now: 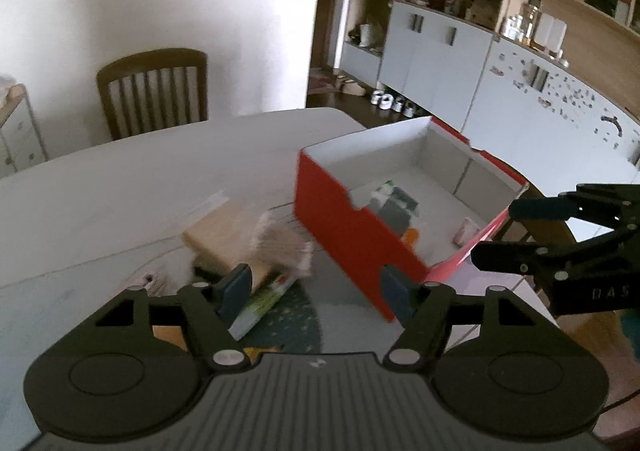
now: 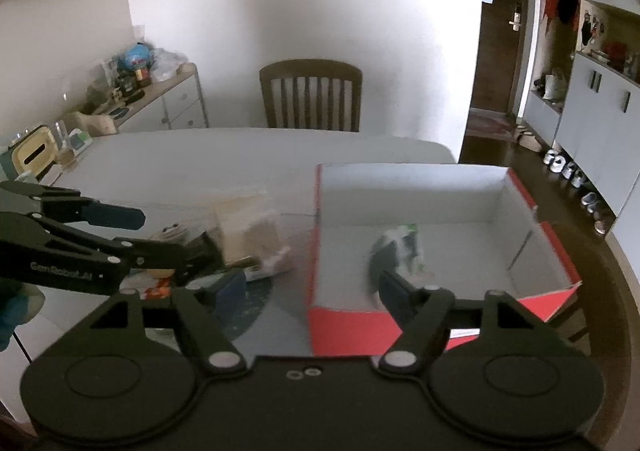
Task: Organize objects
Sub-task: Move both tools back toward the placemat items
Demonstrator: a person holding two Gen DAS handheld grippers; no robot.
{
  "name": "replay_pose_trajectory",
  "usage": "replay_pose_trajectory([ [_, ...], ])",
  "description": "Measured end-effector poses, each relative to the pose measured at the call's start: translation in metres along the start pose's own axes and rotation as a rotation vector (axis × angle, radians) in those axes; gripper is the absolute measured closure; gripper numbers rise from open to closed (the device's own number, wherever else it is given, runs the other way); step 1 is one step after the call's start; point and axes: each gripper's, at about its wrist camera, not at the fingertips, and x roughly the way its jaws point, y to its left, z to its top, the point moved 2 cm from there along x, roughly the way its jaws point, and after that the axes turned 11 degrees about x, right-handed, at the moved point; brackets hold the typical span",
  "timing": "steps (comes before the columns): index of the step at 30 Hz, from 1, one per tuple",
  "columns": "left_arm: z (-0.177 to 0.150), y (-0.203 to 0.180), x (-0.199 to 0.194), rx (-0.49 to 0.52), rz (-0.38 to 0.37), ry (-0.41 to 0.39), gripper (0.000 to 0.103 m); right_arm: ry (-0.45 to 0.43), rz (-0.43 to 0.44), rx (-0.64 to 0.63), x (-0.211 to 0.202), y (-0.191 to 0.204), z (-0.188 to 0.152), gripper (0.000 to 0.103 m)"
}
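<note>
Grippers, left and right, both open, empty; approach green-and-white carton squarely, then lift into red cardboard box.

Both wrist cameras look forward and downward, close over the tabletop. The left view sits left of the red box, facing its corner; the right view faces its near wall. Both share the box and the wooden chair beyond it.

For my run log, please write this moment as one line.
left hand-held gripper: open, empty | right hand-held gripper: open, empty | red box: on table, few items inside | pile beside box: unsorted
</note>
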Motion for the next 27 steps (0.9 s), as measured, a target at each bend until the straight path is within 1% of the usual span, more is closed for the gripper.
replay_pose_trajectory([
  [4,-0.019,0.016,-0.007,-0.003,0.028,-0.002,0.032,0.017,0.007,-0.003,0.005,0.019,-0.010,0.027],
  [6,-0.028,0.022,-0.010,-0.006,0.029,0.003,0.027,0.027,0.007,-0.004,0.008,0.027,-0.014,0.025],
  [9,-0.043,0.033,-0.014,-0.011,0.039,0.006,0.024,0.049,0.009,0.008,0.013,0.036,-0.020,0.022],
  [16,-0.065,0.056,-0.016,-0.037,0.041,0.027,0.014,0.072,0.005,0.024,0.021,0.053,-0.033,0.015],
  [17,-0.067,0.060,-0.016,-0.041,0.037,0.027,0.009,0.072,0.003,0.022,0.022,0.056,-0.034,0.012],
  [18,-0.069,0.063,-0.016,-0.045,0.033,0.024,0.003,0.069,-0.001,0.020,0.022,0.059,-0.035,0.010],
  [19,-0.071,0.067,-0.016,-0.054,0.029,0.019,0.001,0.066,-0.005,0.018,0.024,0.062,-0.037,0.010],
  [22,-0.079,0.079,-0.012,-0.067,0.018,0.031,0.001,0.072,-0.011,0.023,0.031,0.073,-0.040,0.009],
  [27,-0.088,0.098,0.004,-0.058,0.052,0.050,0.000,0.096,-0.027,0.020,0.050,0.084,-0.046,0.009],
])
